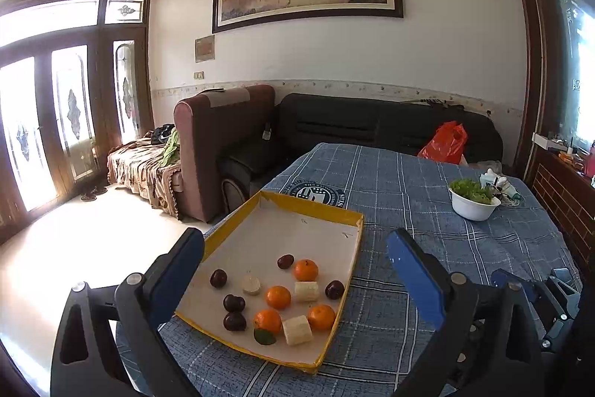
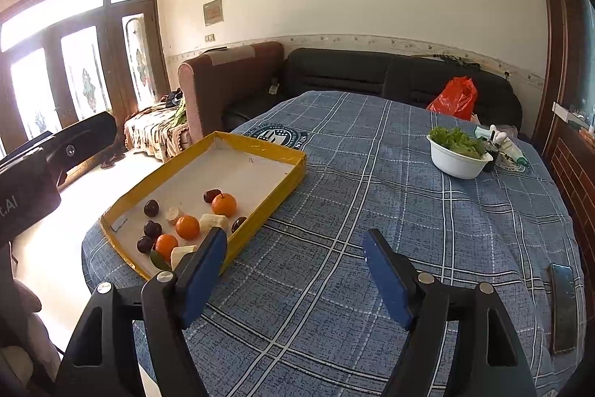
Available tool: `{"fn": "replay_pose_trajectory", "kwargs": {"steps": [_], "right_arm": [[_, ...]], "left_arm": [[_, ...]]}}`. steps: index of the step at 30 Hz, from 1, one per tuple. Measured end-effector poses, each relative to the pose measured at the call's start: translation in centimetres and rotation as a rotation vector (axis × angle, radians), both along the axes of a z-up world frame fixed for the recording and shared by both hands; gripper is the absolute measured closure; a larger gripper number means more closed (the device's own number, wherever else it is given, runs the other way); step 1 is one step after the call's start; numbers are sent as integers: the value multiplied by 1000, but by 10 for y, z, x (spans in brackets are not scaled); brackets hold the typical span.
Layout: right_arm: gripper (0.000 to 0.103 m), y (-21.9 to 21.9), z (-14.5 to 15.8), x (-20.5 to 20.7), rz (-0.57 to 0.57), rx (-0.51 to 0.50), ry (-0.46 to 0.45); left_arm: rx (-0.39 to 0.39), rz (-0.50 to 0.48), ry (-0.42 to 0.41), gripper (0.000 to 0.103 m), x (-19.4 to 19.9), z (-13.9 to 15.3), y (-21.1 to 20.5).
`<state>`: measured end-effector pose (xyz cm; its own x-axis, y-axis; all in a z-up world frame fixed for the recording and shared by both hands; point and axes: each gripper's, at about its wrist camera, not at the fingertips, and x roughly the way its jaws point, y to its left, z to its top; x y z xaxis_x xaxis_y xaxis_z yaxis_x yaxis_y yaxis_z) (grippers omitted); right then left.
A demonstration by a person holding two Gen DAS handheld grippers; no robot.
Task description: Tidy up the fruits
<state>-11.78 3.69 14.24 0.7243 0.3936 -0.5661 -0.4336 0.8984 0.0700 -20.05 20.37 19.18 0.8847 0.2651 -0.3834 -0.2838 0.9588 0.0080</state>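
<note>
Both grippers hang above the desk [image 2: 372,173] with fingers spread wide and nothing between them: the left gripper [image 1: 295,274] over the yellow-rimmed tray [image 1: 316,211], the right gripper [image 2: 295,270] just beside its near corner. Inside the tray, oranges [image 1: 277,297], dark plums [image 1: 218,278] and banana pieces [image 1: 306,291] lie mingled in the near half. That fits sorting under way or a loose finished lay; I can't call which. Any pick needs fingers straddling one fruit cleanly.

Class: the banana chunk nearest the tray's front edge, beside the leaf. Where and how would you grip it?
Grip the banana chunk across its curved sides, coming from above with the open left gripper. It lies on its side, with an orange close on its left, so a sideways approach looks crowded.
</note>
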Motion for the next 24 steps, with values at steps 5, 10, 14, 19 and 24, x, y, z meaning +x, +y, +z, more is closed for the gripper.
{"fn": "replay_pose_trajectory", "kwargs": {"steps": [5, 10, 14, 19, 24], "right_arm": [[22, -6, 3, -6, -7, 9, -13], [22, -7, 6, -11, -5, 12, -28], [21, -1, 2, -15, 9, -3, -25], [21, 8, -11, -19, 32, -27, 0], [19, 8, -18, -17, 32, -43, 16]], "left_arm": [[22, 25, -44, 4, -12, 9, -4], [40, 78, -189, 0, -45, 31, -5], [-49, 94, -159, 0, -50, 16, 5], [-148, 52, -13, 0, -26, -19, 22], [-150, 68, 91, 0, -6, -43, 23]]}}
